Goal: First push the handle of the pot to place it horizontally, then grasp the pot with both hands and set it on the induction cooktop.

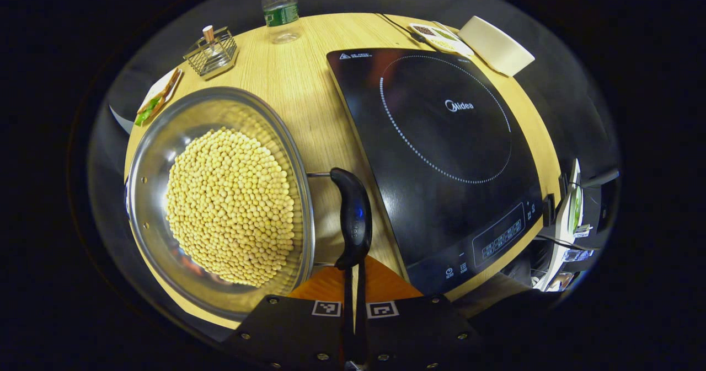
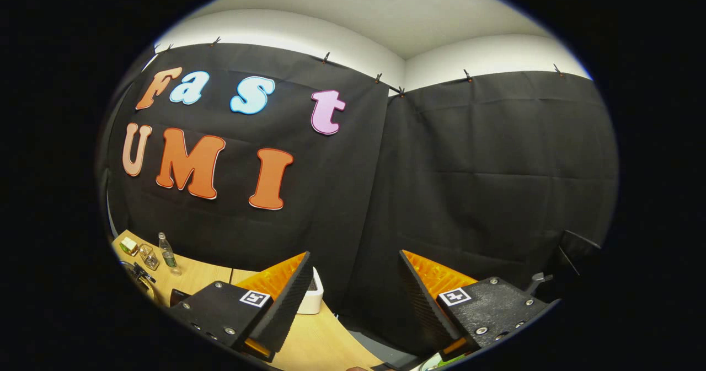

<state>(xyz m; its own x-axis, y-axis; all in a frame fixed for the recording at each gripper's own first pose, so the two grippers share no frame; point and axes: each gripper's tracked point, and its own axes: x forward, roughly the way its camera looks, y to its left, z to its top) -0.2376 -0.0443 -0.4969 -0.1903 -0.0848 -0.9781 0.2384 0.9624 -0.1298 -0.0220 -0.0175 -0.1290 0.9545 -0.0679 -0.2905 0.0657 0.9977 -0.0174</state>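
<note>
Sitting near the left edge of the round wooden table (image 1: 309, 79), the steel pot (image 1: 165, 156) is heaped with yellow beans (image 1: 231, 205), and its rim slightly overhangs the table's near-left border. Its black handle (image 1: 353, 216) sticks out on the right, lying in the narrow strip of bare wood between the pot and the induction cooktop (image 1: 441, 156). The left gripper (image 1: 353, 283) has its fingers drawn together to a thin slit just at the near end of that handle; whether they pinch it I cannot tell. The cooktop's glass lies bare, its near corner at the table edge. Far off stand a water bottle (image 1: 280, 8) and a wire rack (image 1: 212, 52). The right gripper (image 2: 353, 299) hangs wide apart, facing the black cloth wall.
</note>
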